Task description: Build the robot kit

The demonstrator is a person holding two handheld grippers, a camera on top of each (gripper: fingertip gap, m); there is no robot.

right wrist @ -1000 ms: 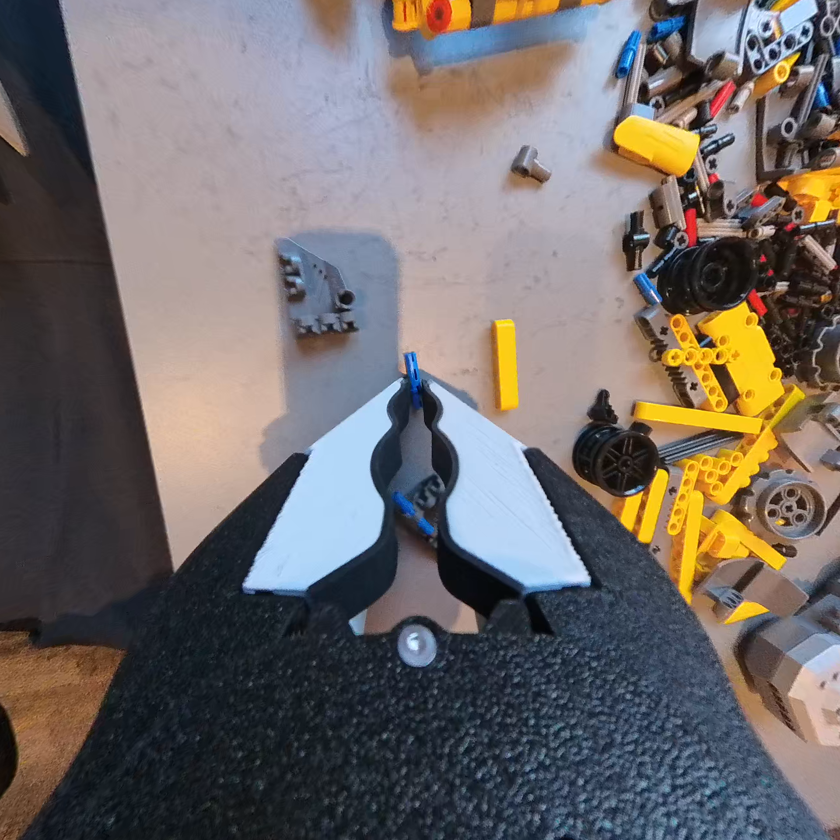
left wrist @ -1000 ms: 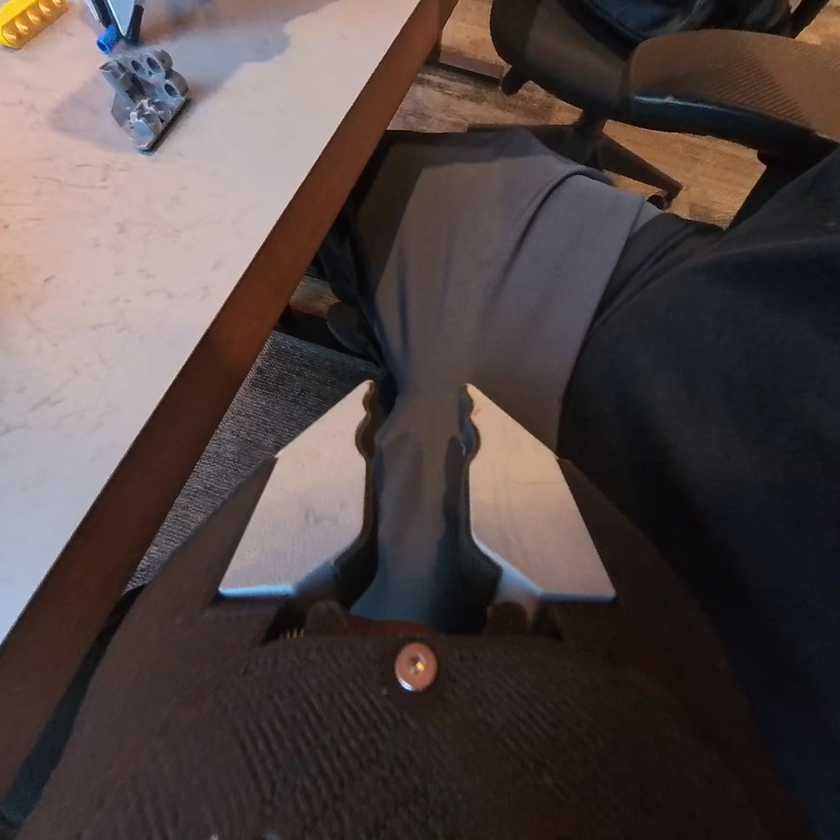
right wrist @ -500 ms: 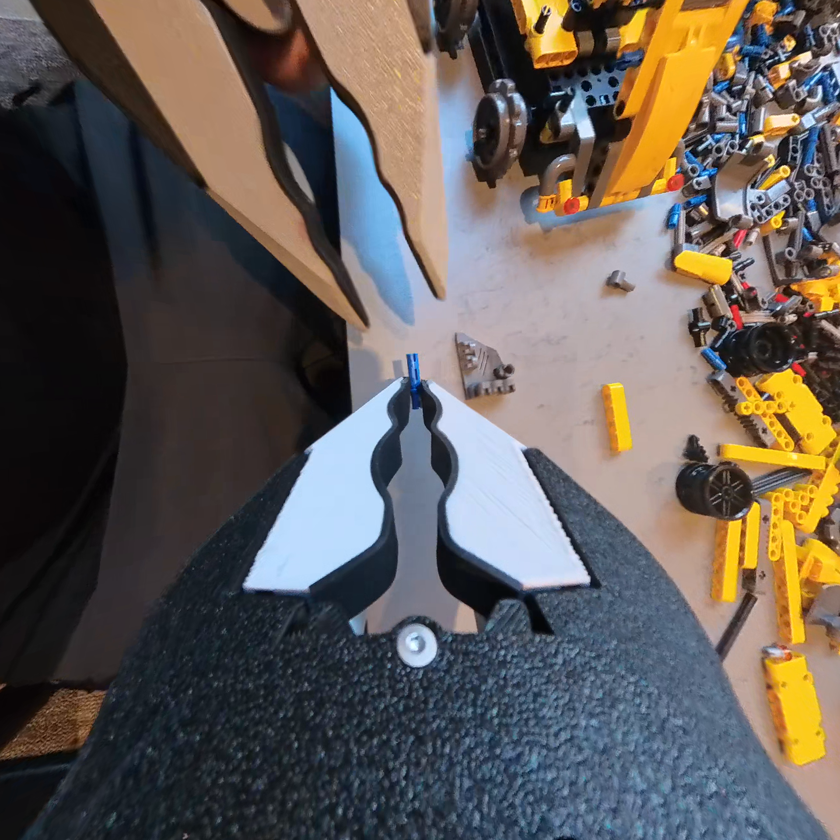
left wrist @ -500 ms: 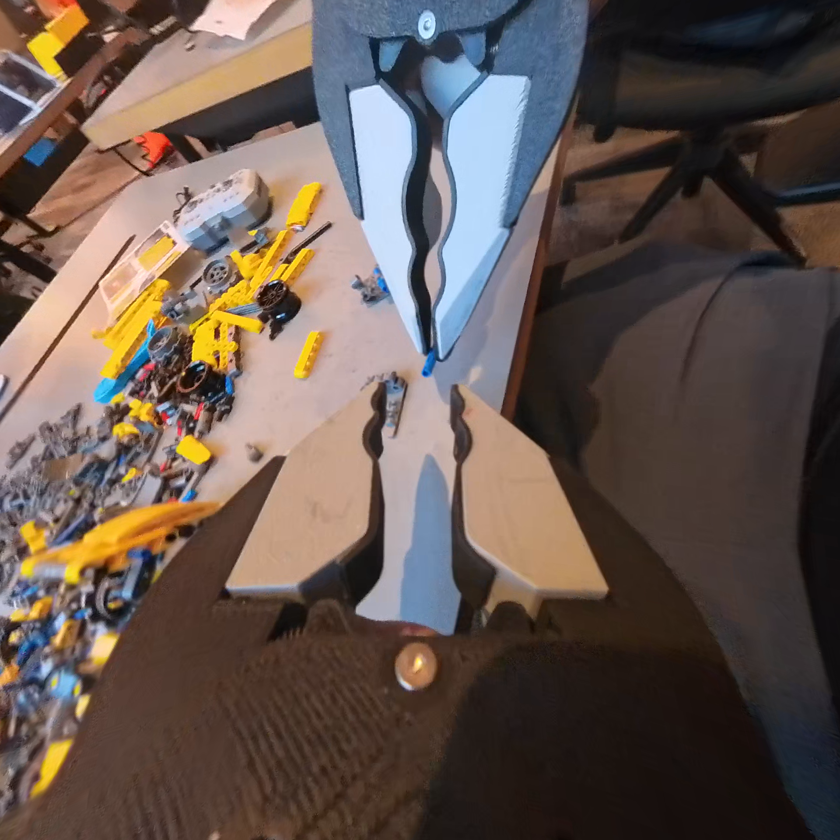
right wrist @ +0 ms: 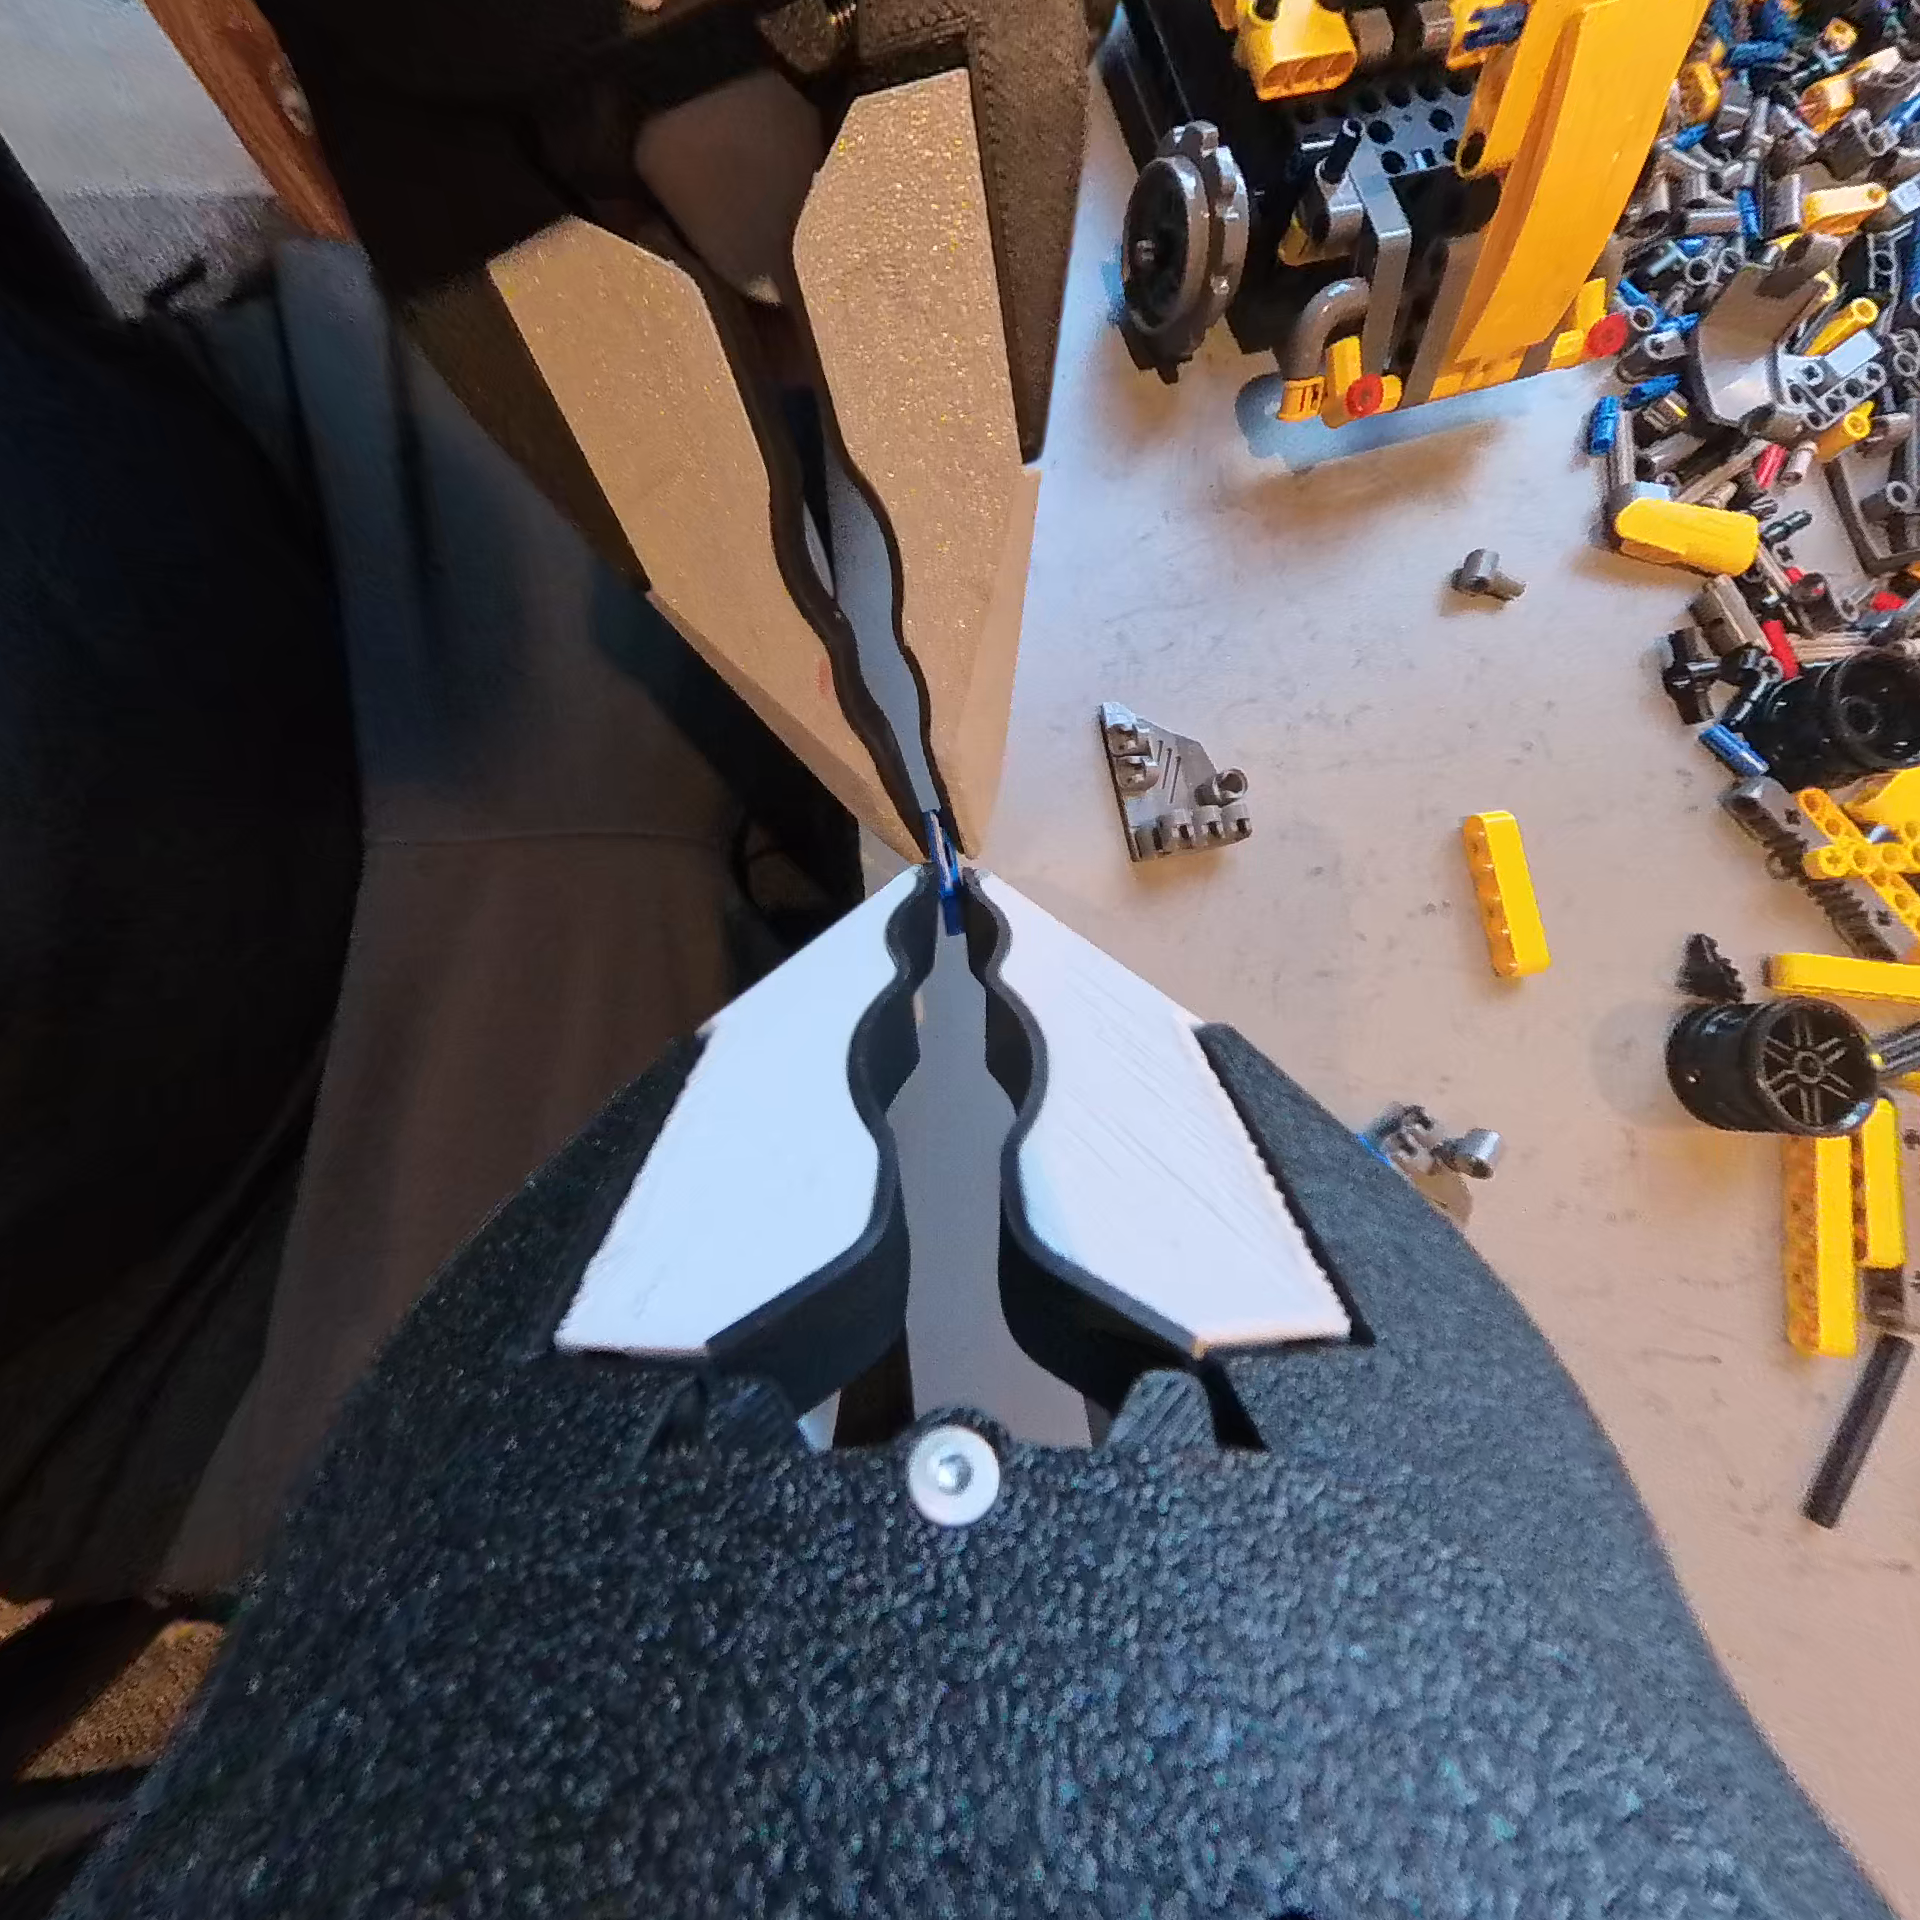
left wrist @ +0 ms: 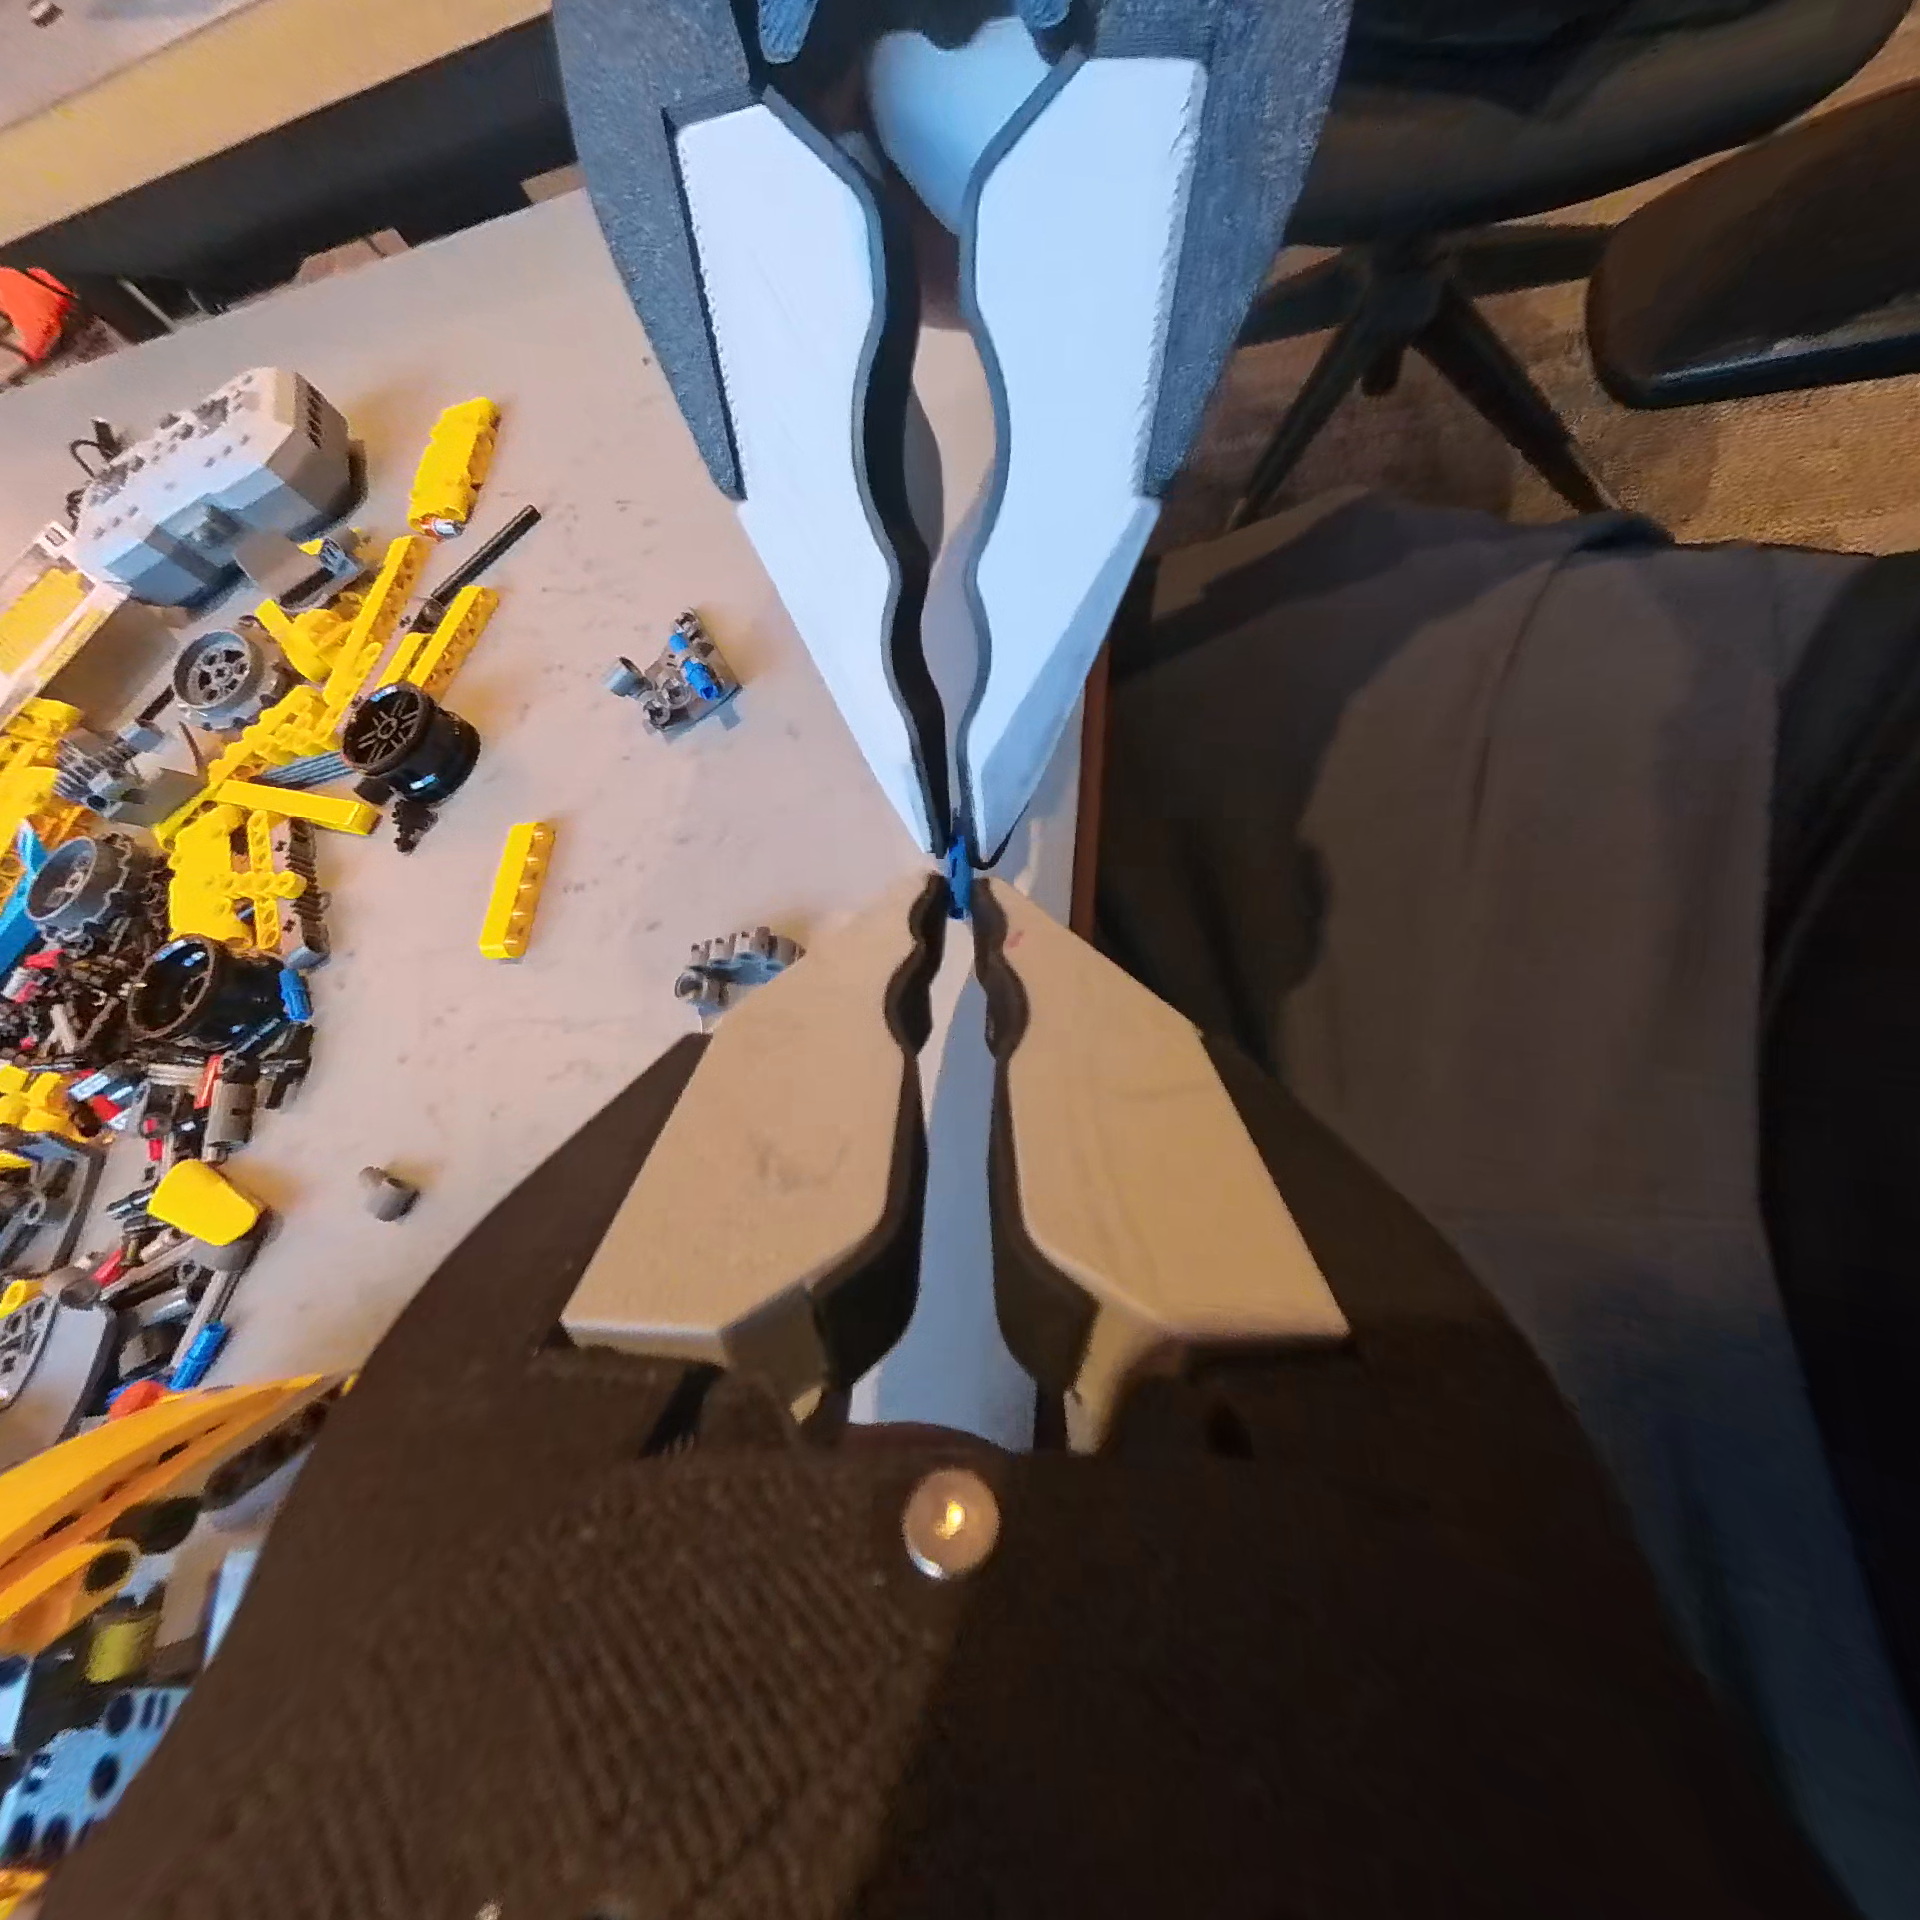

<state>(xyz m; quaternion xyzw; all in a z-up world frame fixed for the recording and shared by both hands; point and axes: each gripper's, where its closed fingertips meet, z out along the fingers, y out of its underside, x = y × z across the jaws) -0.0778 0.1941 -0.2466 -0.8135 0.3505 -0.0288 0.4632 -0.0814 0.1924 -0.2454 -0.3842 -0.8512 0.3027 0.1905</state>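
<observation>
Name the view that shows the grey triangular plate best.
The right wrist view: the grey plate lies whole and unobstructed on the table, right of the gripper tips. In the left wrist view, the left gripper's finger covers most of it; only a toothed edge shows.

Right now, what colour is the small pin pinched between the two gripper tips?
Blue. The pin shows best in the right wrist view.

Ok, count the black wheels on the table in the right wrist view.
2. One black wheel lies beside the yellow beams at the near right. The other sits farther back, at the edge of the parts pile. More may be buried there.
</observation>
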